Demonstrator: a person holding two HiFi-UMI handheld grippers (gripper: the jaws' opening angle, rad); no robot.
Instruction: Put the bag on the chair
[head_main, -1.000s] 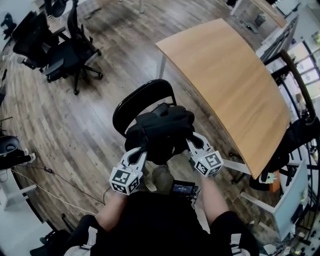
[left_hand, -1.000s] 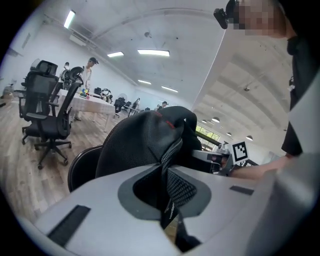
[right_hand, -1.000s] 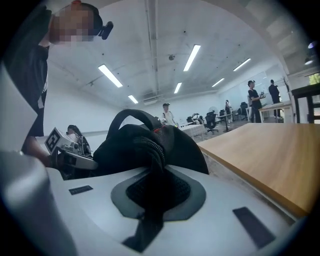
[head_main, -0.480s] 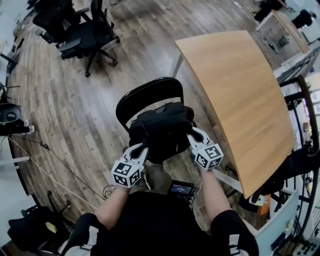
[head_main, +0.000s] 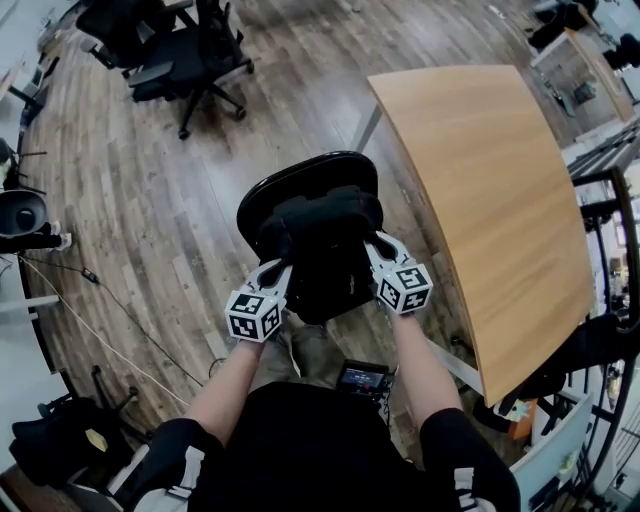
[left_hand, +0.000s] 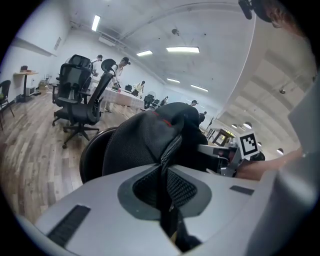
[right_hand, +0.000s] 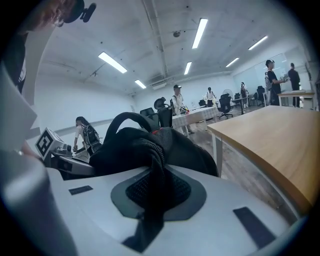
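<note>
1. The left gripper (head_main: 276, 272) pinches a zippered fold of the black bag (head_main: 320, 245). Its jaws are just starting to open, with the fabric between the pads.
2. The right gripper (head_main: 374, 252) is clamped on another fold of the bag, and cloth fills the gap.
3. The bag hangs between the two grippers over the black chair (head_main: 300, 172), in front of its backrest. The wooden table (head_main: 480, 180) is close on the right.
4. Risk: the left side lets go first, so the load swings onto the right pinch. The bag tips left or twists.
5. Risk: both grips hold only thin folds. If the fabric creeps out, the bag could drop early.
6. Risk: releasing with the bulk too far forward. The bag would probably slide off the front edge toward the person's legs.
7. Risk: a loose strap or zipper pull snags a jaw on pull-back and drags the bag along.
8. Hidden: the seat is fully covered by the bag, so I can't tell whether the bag's bottom touches it.
9. The chair's base and the bag's underside are out of sight. The straps are hard to separate from the black body.
</note>
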